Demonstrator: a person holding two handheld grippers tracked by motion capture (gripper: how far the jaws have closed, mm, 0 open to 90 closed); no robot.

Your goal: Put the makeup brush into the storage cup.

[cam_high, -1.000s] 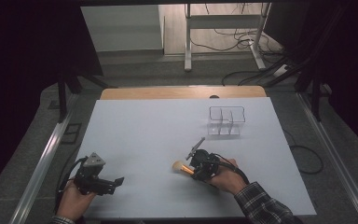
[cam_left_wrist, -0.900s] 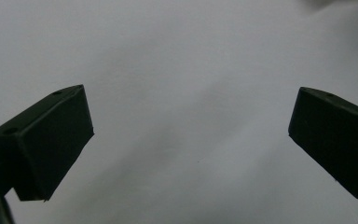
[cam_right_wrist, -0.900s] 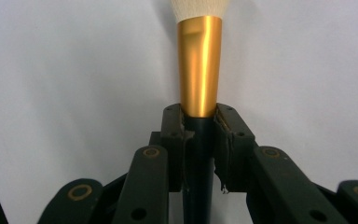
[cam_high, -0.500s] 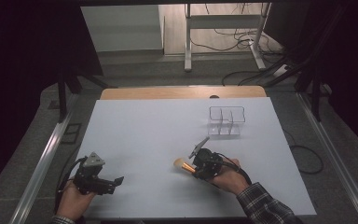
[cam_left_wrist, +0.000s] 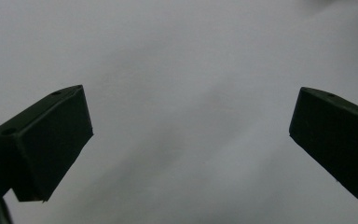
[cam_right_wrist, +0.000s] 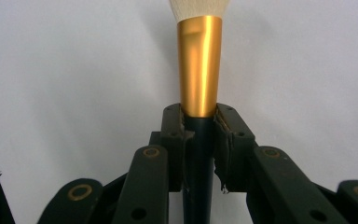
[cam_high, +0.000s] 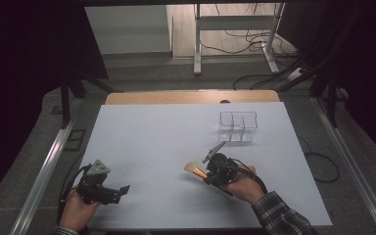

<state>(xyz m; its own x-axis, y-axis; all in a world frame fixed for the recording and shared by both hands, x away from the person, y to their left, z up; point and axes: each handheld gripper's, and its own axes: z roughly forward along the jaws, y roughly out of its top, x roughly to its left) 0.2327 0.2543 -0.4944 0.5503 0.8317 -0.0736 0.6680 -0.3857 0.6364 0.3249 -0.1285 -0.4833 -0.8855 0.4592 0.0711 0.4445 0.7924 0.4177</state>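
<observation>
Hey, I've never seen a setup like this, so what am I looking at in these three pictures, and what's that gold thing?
A person sits at a white table holding a hand-operated, two-jaw gripper in each hand. The high view looks down from above the table. The other two pictures come from small cameras riding on the grippers, looking along their black jaws. The left gripper rests near the table's front edge, its jaws wide open with nothing between them. The right gripper is shut on a makeup brush: dark handle, gold collar, pale bristles. Farther back on the table stands a clear plastic organizer with compartments.
</observation>
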